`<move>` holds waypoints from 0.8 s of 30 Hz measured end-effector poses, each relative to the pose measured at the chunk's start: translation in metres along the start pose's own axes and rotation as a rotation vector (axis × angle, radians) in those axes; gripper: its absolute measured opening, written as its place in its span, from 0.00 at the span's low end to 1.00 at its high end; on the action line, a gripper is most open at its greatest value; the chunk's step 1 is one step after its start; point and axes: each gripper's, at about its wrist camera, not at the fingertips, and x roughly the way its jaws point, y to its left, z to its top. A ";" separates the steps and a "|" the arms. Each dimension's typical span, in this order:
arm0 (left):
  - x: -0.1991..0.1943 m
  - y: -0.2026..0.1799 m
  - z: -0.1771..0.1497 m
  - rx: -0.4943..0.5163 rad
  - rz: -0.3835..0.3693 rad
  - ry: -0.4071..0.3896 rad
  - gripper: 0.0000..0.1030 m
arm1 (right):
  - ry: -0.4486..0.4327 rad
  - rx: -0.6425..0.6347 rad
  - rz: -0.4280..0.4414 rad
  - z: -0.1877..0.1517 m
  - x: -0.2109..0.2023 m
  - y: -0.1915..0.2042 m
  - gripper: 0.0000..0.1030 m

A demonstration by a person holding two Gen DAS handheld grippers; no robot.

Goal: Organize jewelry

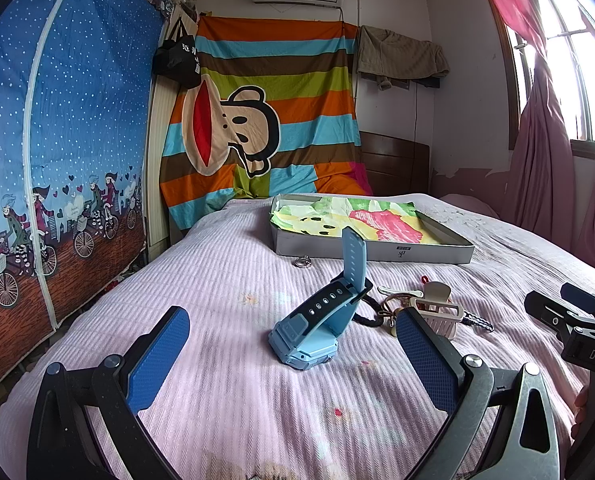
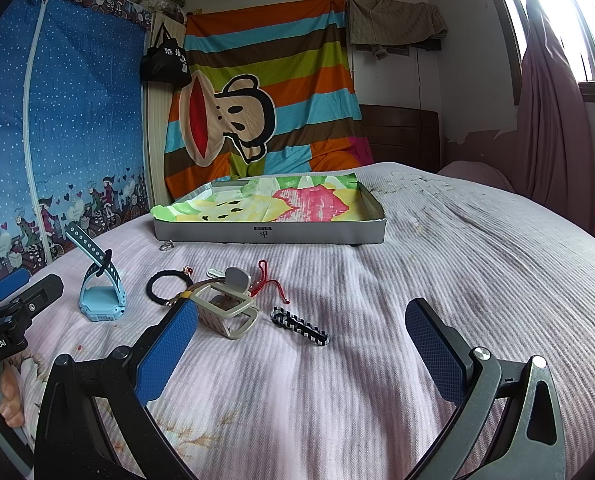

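A light blue watch (image 1: 317, 320) (image 2: 101, 288) lies on the pink bedspread, its strap sticking up. My left gripper (image 1: 293, 352) is open just in front of it, nothing between its pads. Right of the watch sit a beige hair claw (image 2: 227, 304) (image 1: 437, 308), a black braided bracelet (image 2: 169, 286), a red cord (image 2: 269, 280) and a striped black-and-white hair clip (image 2: 299, 326). A small silver ring (image 1: 303, 262) (image 2: 167, 245) rests near the grey box (image 1: 373, 254) (image 2: 269, 232), lined with colourful cloth. My right gripper (image 2: 301, 352) is open, just short of the hair clip.
The bed runs to a wooden headboard (image 2: 401, 136) at the back. A blue fabric wardrobe (image 1: 57, 140) stands along the left side. A striped cartoon sheet (image 1: 265, 120) hangs on the far wall. Pink curtains (image 1: 545, 152) and a window are at the right.
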 end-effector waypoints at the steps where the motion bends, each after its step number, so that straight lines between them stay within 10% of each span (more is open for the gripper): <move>1: 0.000 0.000 0.000 0.000 0.000 0.000 1.00 | 0.000 0.000 0.000 0.000 0.000 0.000 0.99; 24: 0.010 -0.001 0.017 0.015 -0.008 0.005 1.00 | -0.039 0.001 0.009 0.017 0.003 -0.005 0.99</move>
